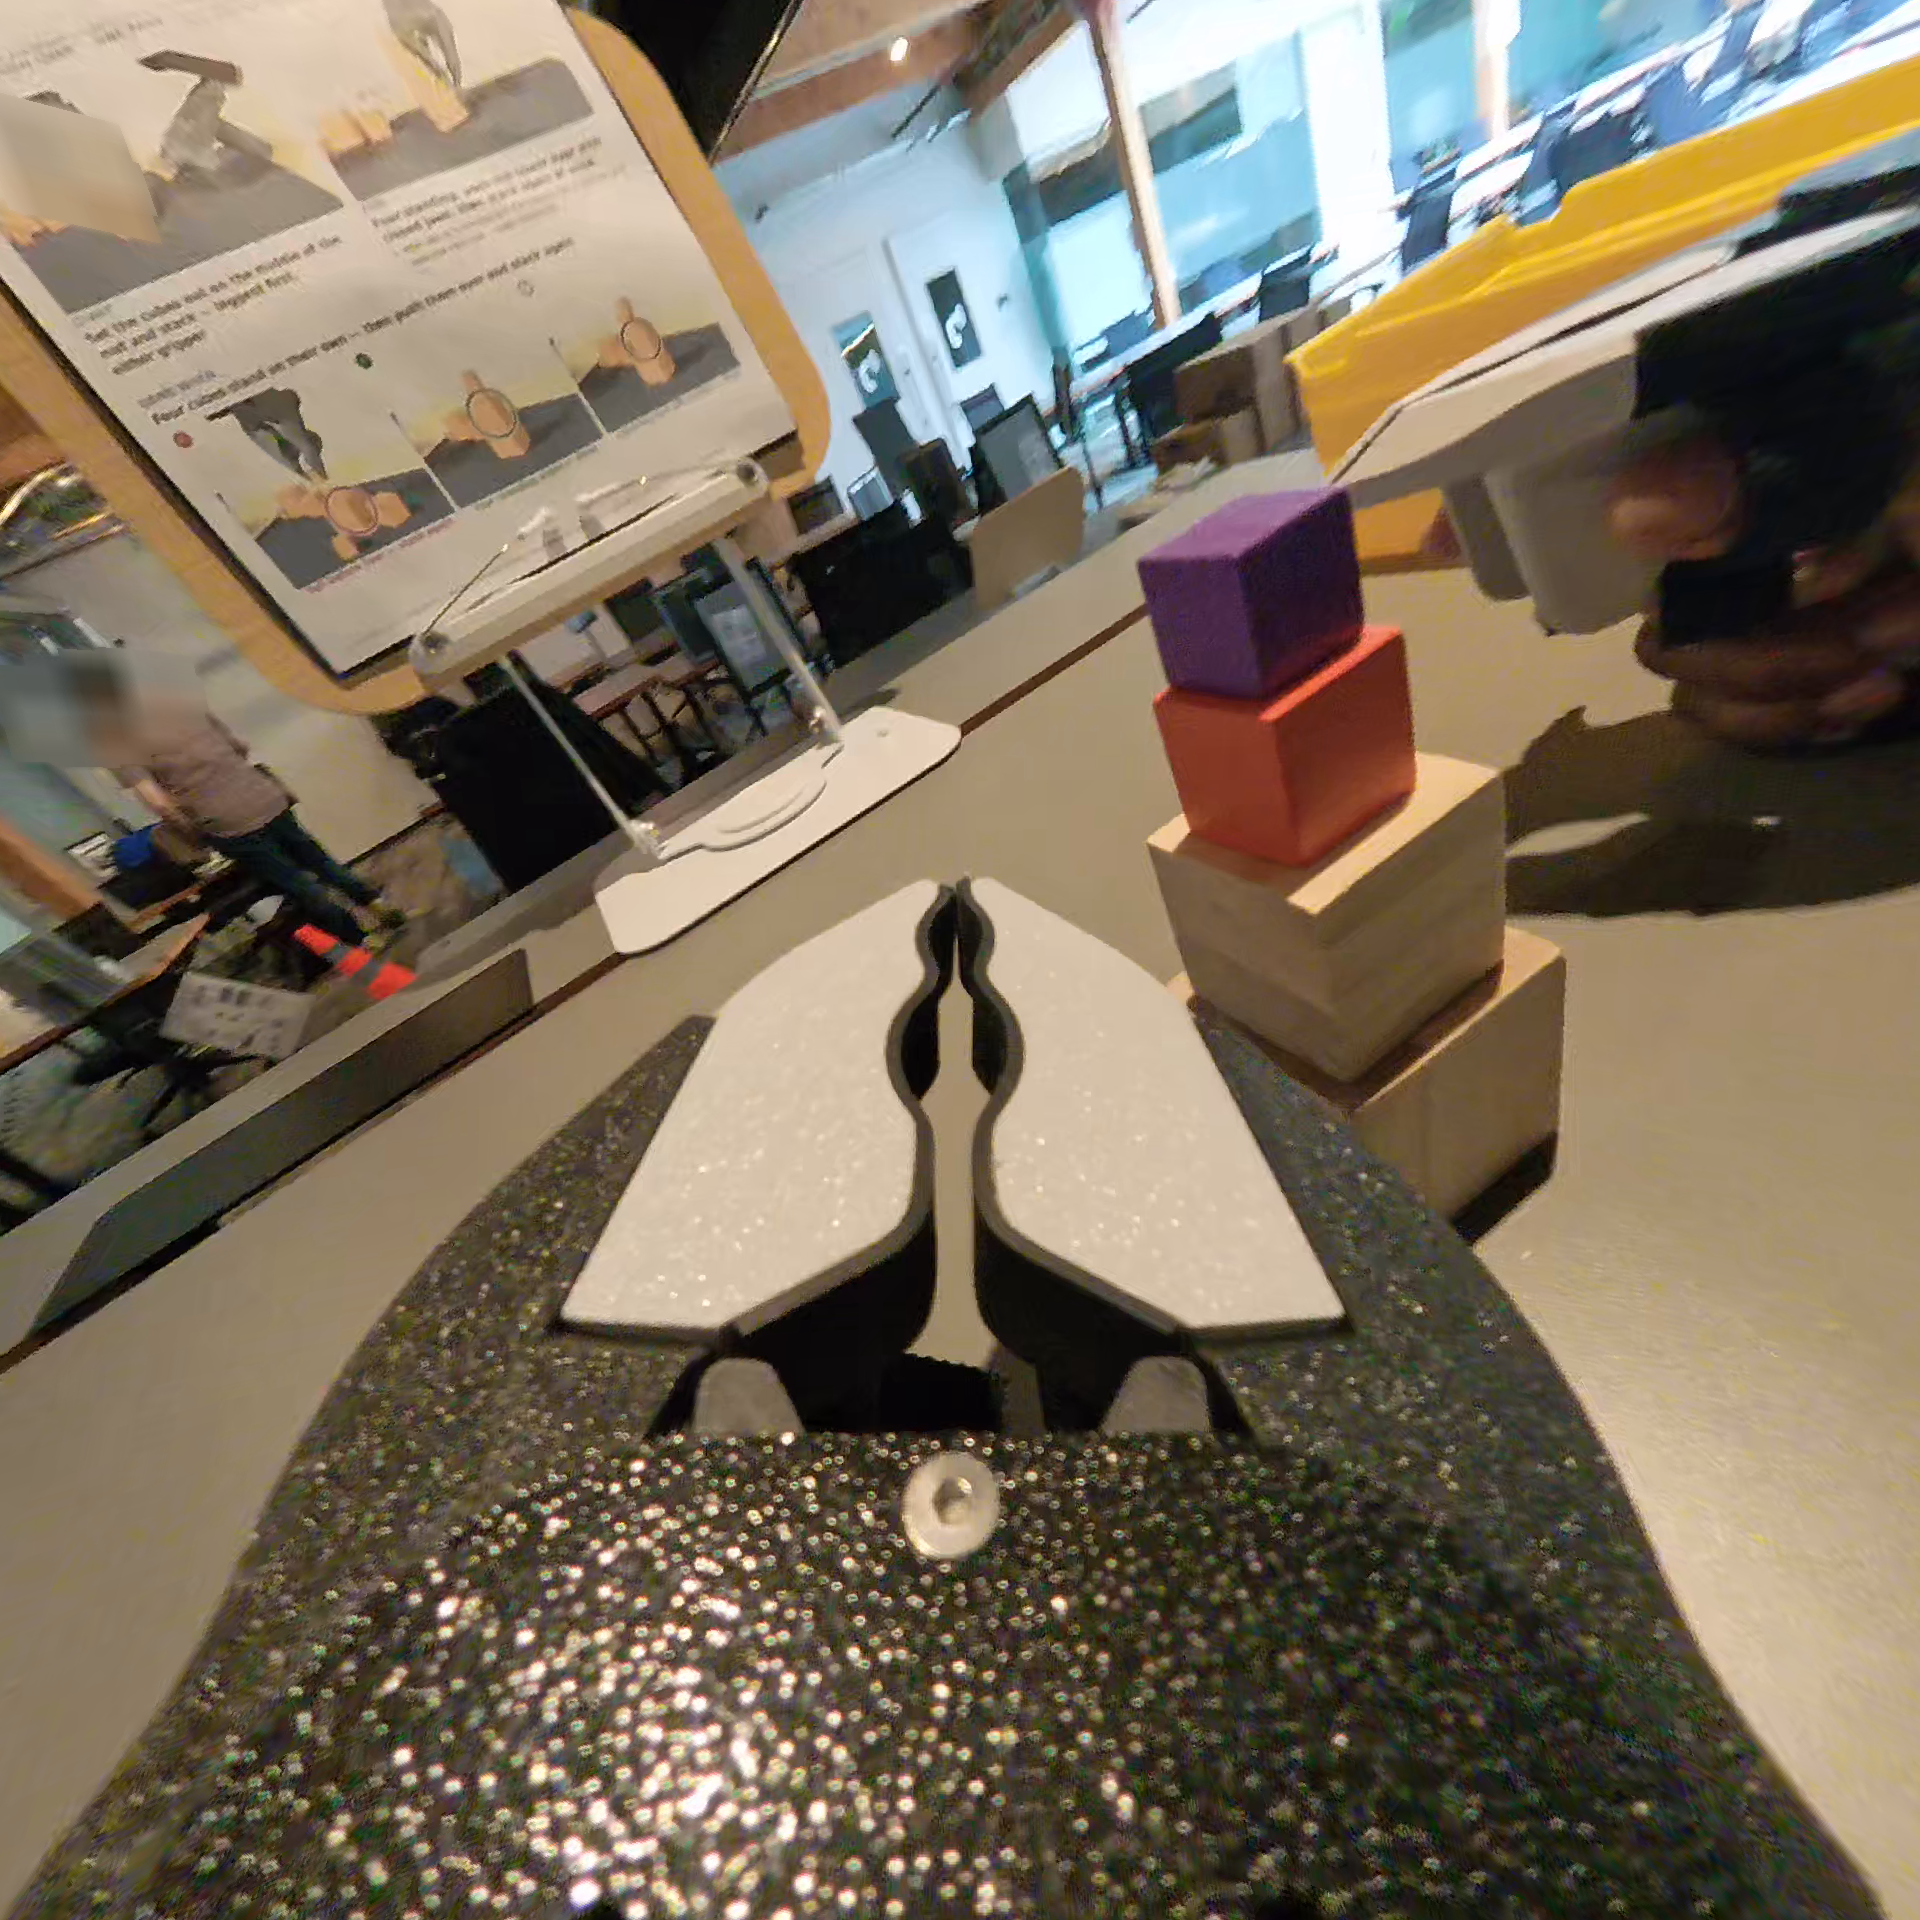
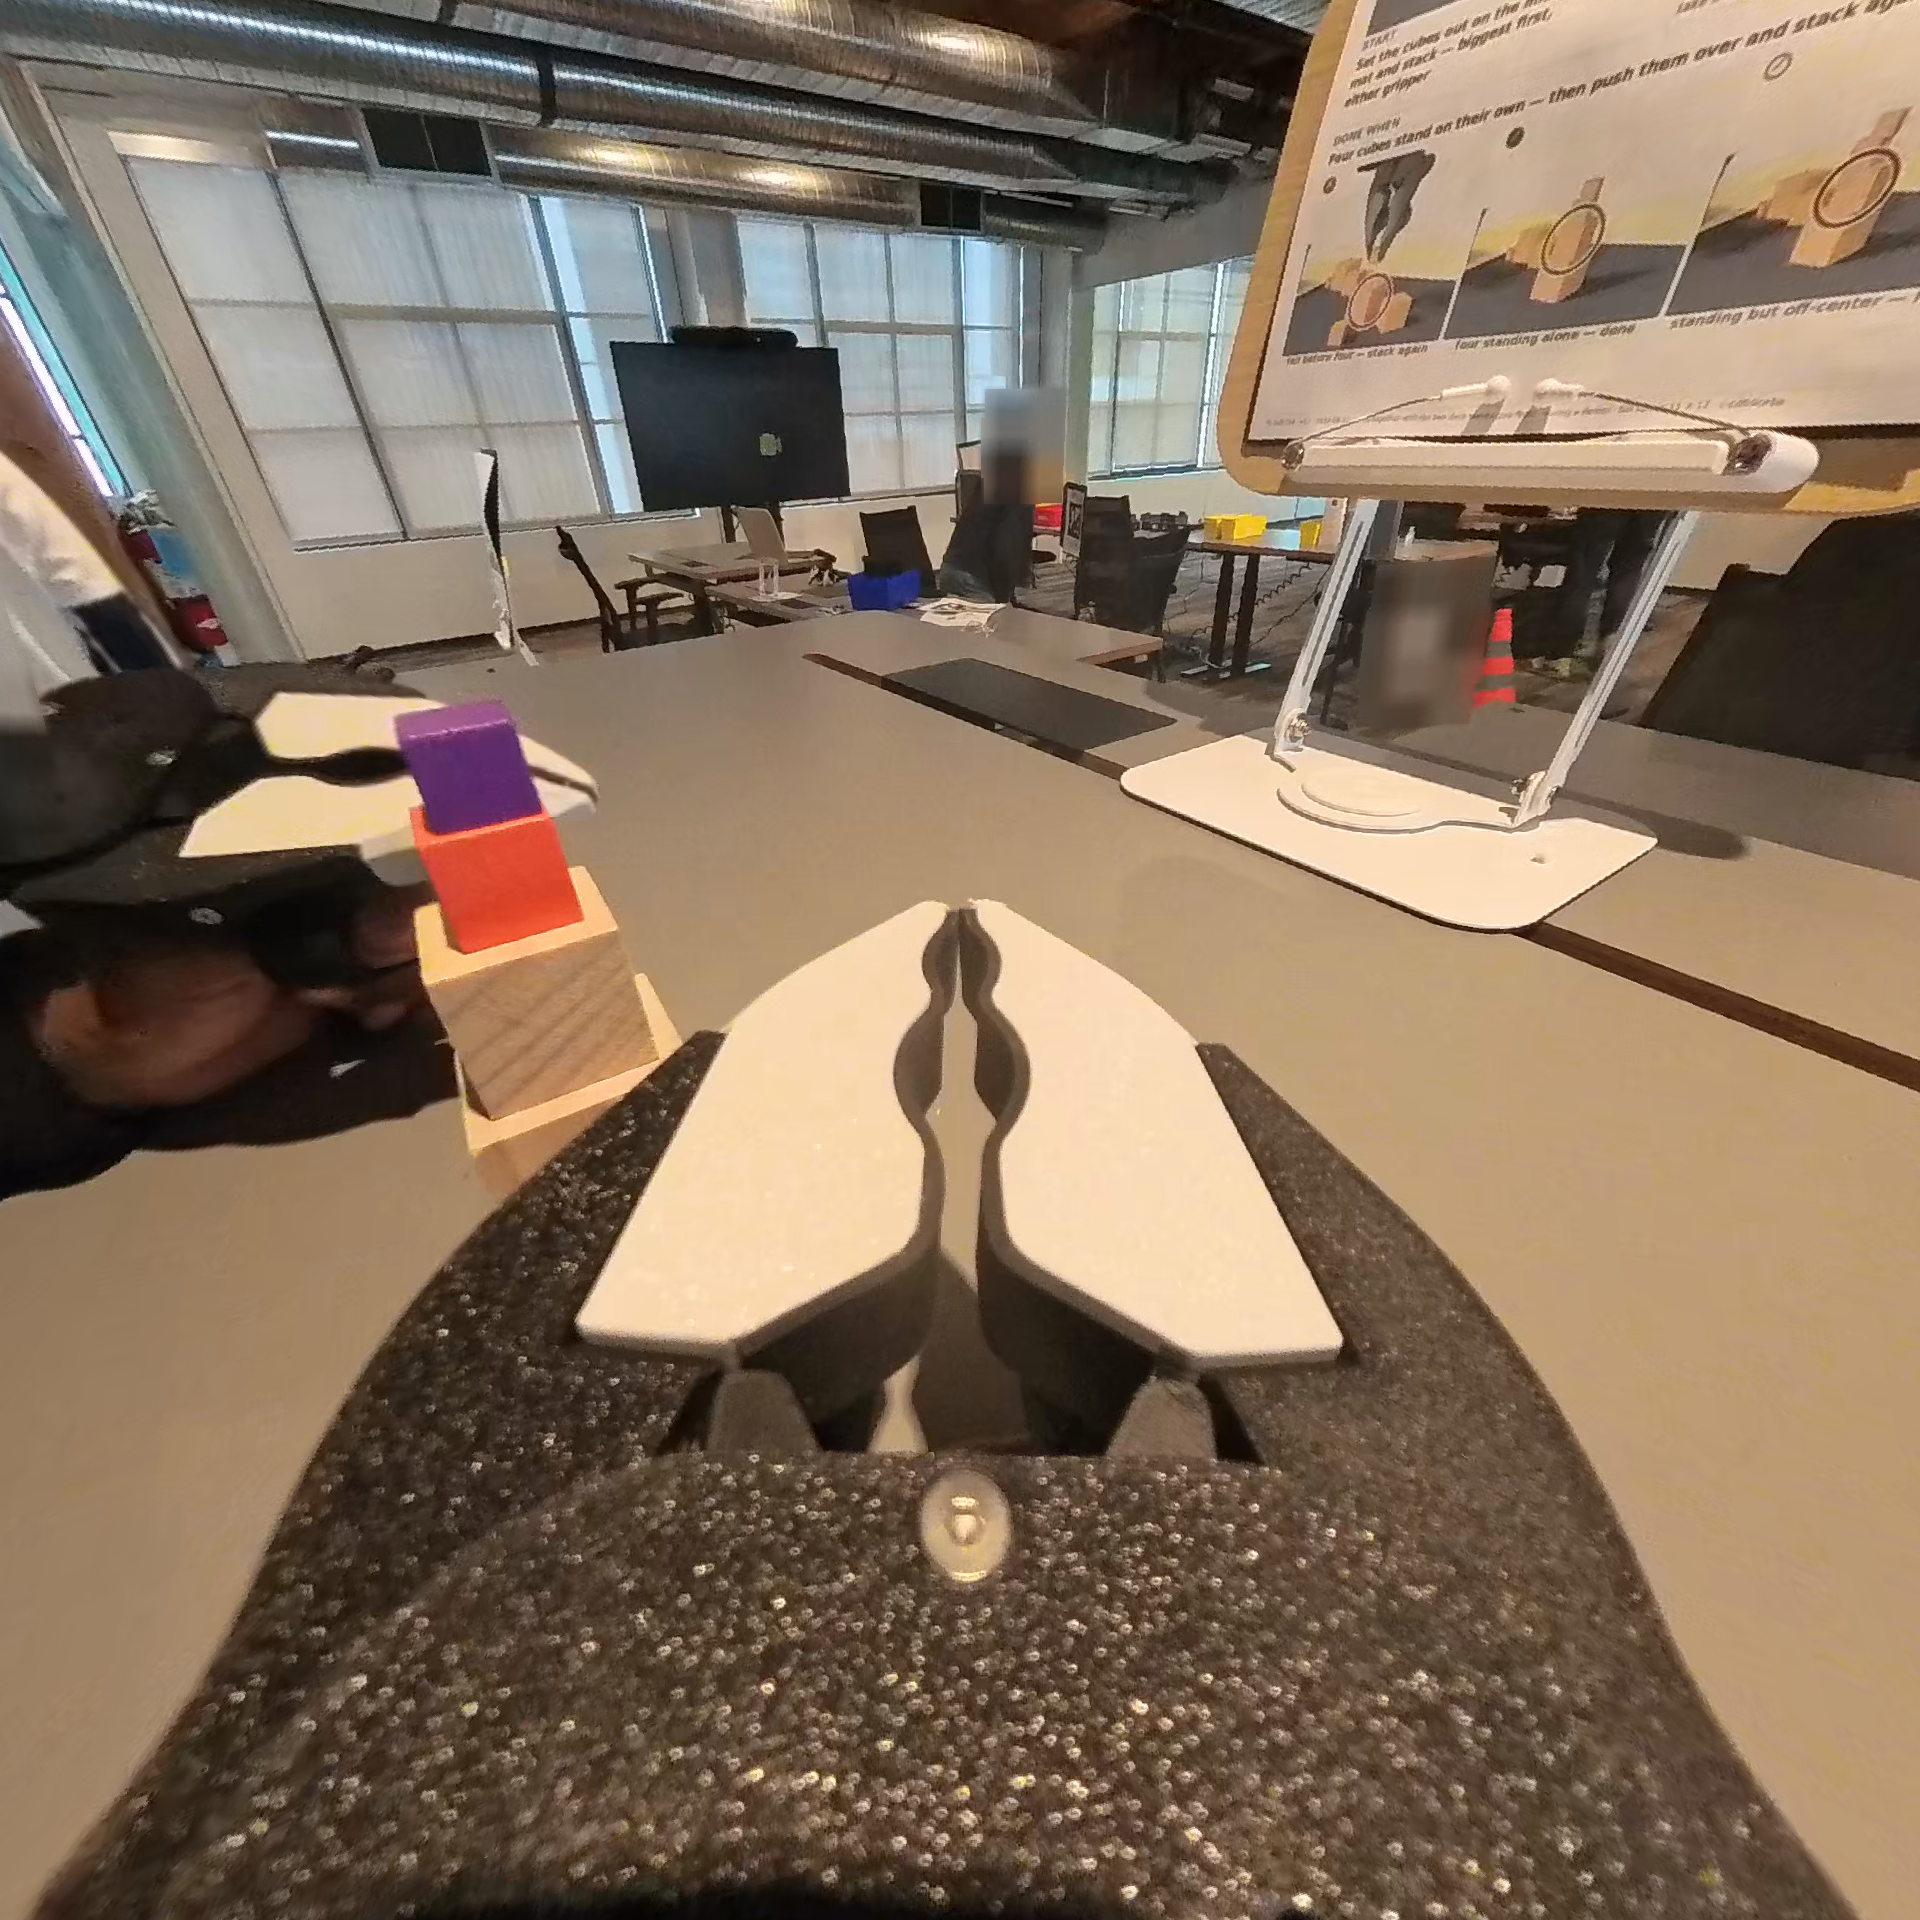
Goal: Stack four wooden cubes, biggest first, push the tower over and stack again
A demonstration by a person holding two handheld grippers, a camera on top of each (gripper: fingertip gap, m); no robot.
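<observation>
A tower of four cubes stands on the grey table (image 1: 312, 1403). From the top it holds a purple cube (image 1: 1252, 592), a red cube (image 1: 1288, 748), a mid-size wooden cube (image 1: 1340, 925) and the biggest wooden cube (image 1: 1465, 1091). The layers are twisted against each other. My left gripper (image 1: 956, 891) is shut and empty, just left of the tower. My right gripper (image 2: 961, 912) is shut and empty, with the tower to its left: purple cube (image 2: 468, 764), red cube (image 2: 499, 878), wooden cubes (image 2: 540, 1003). The right gripper's finger (image 1: 1475, 436) ends beside the purple cube's top corner.
A white stand (image 2: 1382, 821) holding a wood-framed instruction board (image 1: 395, 312) sits on the table beyond the tower. A yellow object (image 1: 1558, 270) lies behind the right gripper. A black mat (image 2: 1029, 701) lies farther back. People and office desks are in the background. Spacing between my two grippers at the tips: around 15 cm.
</observation>
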